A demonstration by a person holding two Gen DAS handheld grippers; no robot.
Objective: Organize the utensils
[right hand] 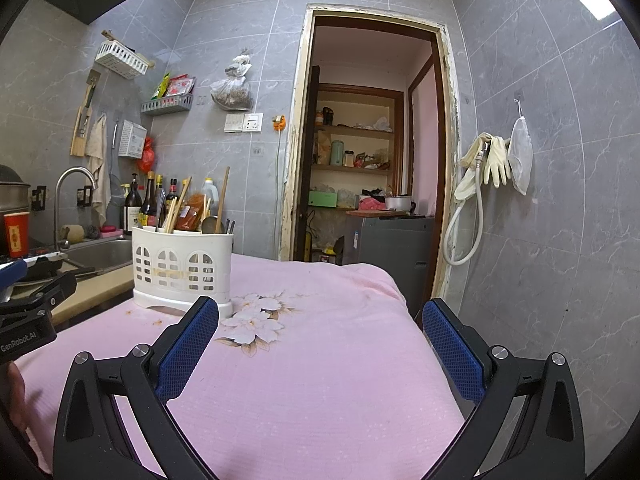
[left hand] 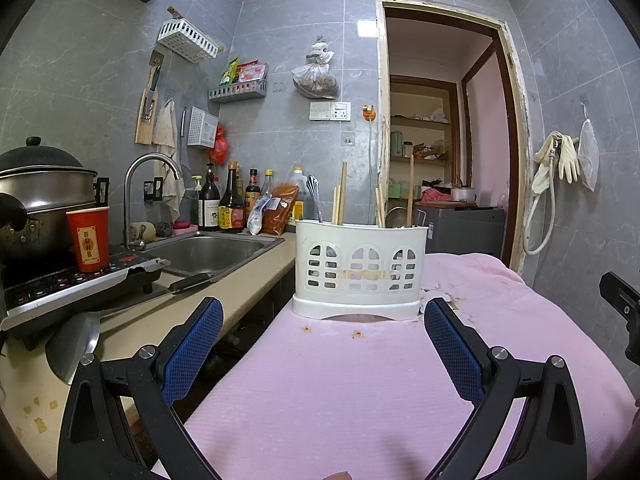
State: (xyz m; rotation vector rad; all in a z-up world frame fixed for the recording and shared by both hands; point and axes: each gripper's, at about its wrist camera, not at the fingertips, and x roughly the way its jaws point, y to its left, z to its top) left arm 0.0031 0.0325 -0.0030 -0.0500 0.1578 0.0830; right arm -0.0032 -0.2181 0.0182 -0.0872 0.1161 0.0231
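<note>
Left gripper [left hand: 323, 316]: wide apart, holding nothing, low over the pink cloth [left hand: 360, 392]
Right gripper [right hand: 320, 316]: wide apart too, nothing in it
White holder [left hand: 361, 270]: stands on the cloth, right in front of the left gripper
Inside it: chopsticks [left hand: 342, 194] and a metal spoon handle [left hand: 314, 196] stand up
Done so far: looks like the utensils are in already
Left to do: maybe nothing; no loose ones on the cloth

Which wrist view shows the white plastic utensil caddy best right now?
Left wrist: the white plastic utensil caddy sits centred, straight ahead of the open left gripper. Right wrist shows it smaller, off left, its corner behind a finger of the open right gripper.
</note>
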